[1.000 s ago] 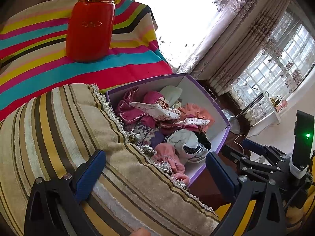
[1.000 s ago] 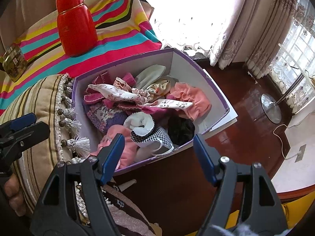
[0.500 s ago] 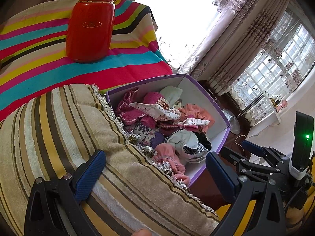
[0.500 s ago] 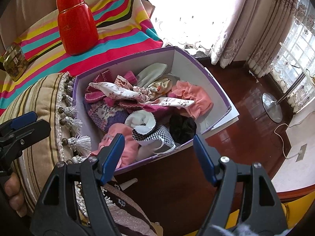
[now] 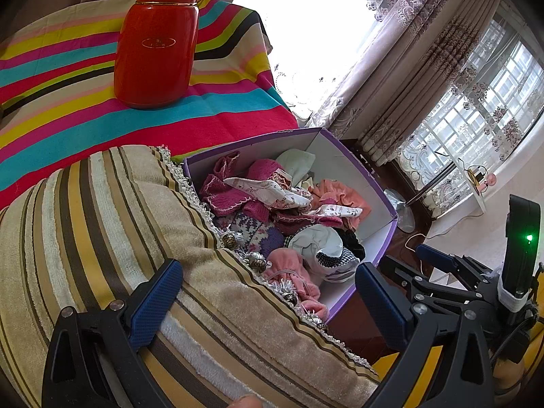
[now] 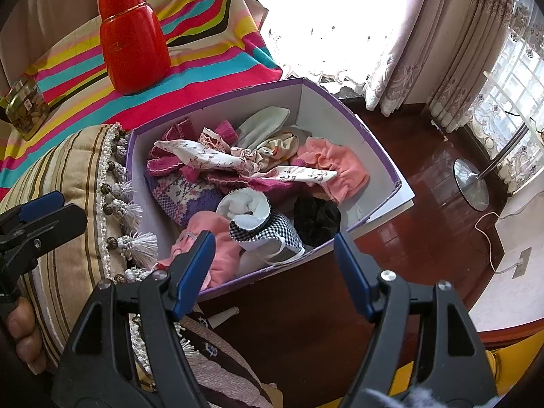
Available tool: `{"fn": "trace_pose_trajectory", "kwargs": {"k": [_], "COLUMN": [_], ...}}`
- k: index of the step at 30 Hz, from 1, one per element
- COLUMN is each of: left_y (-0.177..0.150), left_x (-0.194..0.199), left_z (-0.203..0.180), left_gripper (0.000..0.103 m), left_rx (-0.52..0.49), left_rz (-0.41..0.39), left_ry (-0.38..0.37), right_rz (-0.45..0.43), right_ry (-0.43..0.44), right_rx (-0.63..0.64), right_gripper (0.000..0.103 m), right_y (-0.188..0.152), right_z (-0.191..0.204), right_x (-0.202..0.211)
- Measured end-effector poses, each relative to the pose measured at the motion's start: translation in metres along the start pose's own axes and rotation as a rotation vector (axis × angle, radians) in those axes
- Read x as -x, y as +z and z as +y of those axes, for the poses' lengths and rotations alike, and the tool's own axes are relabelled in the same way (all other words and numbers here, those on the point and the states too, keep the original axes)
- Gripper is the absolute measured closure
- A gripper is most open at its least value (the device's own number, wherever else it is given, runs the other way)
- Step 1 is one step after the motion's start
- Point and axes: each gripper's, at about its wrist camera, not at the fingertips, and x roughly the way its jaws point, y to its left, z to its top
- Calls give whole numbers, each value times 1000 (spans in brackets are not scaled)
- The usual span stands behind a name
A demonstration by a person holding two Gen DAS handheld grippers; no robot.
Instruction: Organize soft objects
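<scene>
A purple-edged white box (image 6: 340, 125) holds several soft items: pink knits, a floral cloth (image 6: 200, 154), a peach cloth (image 6: 340, 166), a checkered white piece (image 6: 265, 227), a black scrunchie (image 6: 316, 219). The box also shows in the left wrist view (image 5: 340, 156). A striped tan cushion (image 5: 102, 238) with tassels lies left of the box. My left gripper (image 5: 268, 292) is open, hovering over the cushion's edge. My right gripper (image 6: 275, 265) is open and empty above the box's near rim. The left gripper's finger (image 6: 40, 217) shows at the left of the right wrist view.
A red flask (image 6: 132, 37) stands on a striped cloth (image 6: 210, 54) behind the box. A small tin (image 6: 23, 108) sits far left. Another fringed cushion (image 6: 217, 367) lies under the right gripper. Dark wooden table (image 6: 408, 231), lamp base (image 6: 471, 183) and curtains are to the right.
The right gripper has edged slightly forward toward the box. The left gripper has barely moved.
</scene>
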Motion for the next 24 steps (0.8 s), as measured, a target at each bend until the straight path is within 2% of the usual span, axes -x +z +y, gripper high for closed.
{"fn": "trace_pose_trajectory", "kwargs": {"k": [24], "left_y": [0], "left_x": [0], "left_z": [0], "left_gripper": [1], "left_rx": [-1], "left_rz": [-1], "left_ry": [0], "right_rz": [6], "right_ry": [5], "right_rx": [-2], "right_gripper": [28], "right_y": [-2], "right_z": [1], "right_x": [-1]}}
